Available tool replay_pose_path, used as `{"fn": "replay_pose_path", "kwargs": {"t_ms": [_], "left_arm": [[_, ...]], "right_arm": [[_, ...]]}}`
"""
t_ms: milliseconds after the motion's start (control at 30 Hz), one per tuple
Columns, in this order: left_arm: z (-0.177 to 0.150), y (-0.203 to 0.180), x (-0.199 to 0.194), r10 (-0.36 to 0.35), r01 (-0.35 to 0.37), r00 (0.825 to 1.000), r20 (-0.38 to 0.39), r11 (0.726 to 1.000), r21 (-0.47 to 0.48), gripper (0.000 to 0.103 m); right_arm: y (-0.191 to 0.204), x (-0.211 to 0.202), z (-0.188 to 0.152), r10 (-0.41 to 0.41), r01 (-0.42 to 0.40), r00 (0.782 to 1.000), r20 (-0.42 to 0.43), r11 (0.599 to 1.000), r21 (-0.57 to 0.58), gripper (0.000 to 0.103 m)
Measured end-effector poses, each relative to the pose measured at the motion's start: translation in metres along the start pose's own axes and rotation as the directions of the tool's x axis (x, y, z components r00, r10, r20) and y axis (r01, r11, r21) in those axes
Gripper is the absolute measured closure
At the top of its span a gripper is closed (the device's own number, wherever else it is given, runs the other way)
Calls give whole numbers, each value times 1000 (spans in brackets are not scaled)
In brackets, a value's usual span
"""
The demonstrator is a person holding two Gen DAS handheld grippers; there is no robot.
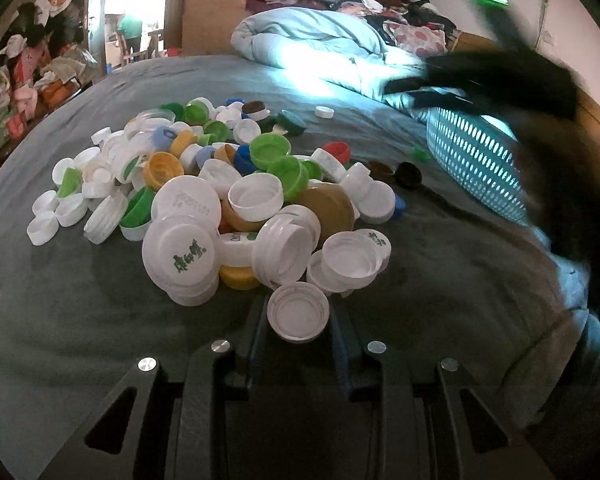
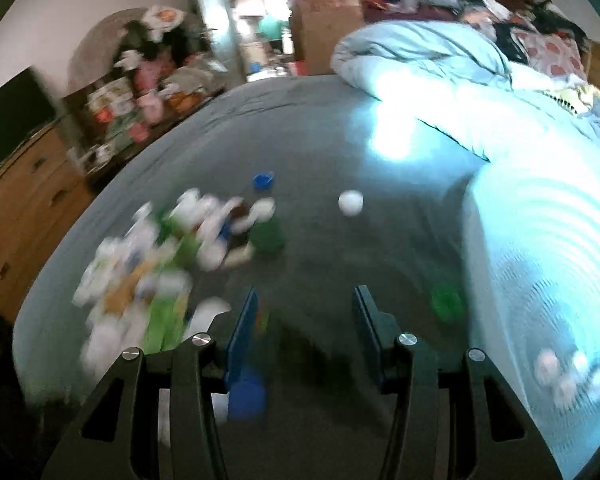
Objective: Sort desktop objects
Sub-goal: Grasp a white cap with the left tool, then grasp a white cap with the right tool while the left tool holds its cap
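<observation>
A heap of bottle caps (image 1: 220, 192), mostly white with green, yellow, blue and brown ones, lies on the grey bedsheet (image 1: 60, 280). My left gripper (image 1: 299, 322) is shut on a white cap (image 1: 296, 308) at the near edge of the heap, hollow side up. The right wrist view is blurred by motion; there the heap (image 2: 152, 268) sits to the left. My right gripper (image 2: 304, 316) is open with nothing between its fingers, over bare sheet. In the left wrist view the right gripper (image 1: 500, 80) is a dark blur above the pale blue basket (image 1: 472, 160).
The perforated basket (image 2: 540, 260) holds a few white caps (image 2: 568, 376). Stray caps lie apart: a white one (image 2: 351, 202), a blue one (image 2: 263, 180), a green one (image 2: 446, 302). A bunched light-blue duvet (image 1: 312, 40) fills the back; a wooden dresser (image 2: 28, 200) stands left.
</observation>
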State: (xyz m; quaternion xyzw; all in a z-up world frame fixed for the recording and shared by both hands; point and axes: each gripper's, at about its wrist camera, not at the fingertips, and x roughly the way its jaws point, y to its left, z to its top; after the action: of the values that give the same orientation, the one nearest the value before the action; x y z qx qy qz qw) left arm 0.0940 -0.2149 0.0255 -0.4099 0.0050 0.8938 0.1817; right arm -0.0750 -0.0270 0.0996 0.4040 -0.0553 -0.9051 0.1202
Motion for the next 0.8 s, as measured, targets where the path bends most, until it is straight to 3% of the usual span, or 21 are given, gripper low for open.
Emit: {"fn": "replay_pose_path", "kwargs": {"t_ms": [200, 433, 533, 567, 700, 800], "left_arm": [[-3, 2, 0, -12, 12, 1000, 10, 1000, 6, 72], [-3, 6, 0, -37, 37, 999, 12, 999, -18, 72], [-4, 5, 0, -37, 38, 999, 13, 999, -19, 72], [-4, 4, 0, -37, 37, 999, 13, 999, -18, 72], [-3, 3, 0, -31, 31, 999, 9, 999, -15, 72], [-3, 1, -1, -16, 16, 1000, 8, 1000, -6, 72]], "right_arm": [[-21, 91, 51, -91, 101, 991, -99, 990, 100, 59], [-27, 139, 56, -135, 146, 971, -200, 988, 43, 59], [-27, 142, 54, -130, 139, 972, -197, 990, 31, 67], [-27, 141, 53, -120, 127, 973, -198, 992, 23, 80], [-21, 118, 54, -57, 58, 985, -162, 998, 1, 80], [-3, 71, 47, -7, 3, 995, -96, 999, -45, 80]]}}
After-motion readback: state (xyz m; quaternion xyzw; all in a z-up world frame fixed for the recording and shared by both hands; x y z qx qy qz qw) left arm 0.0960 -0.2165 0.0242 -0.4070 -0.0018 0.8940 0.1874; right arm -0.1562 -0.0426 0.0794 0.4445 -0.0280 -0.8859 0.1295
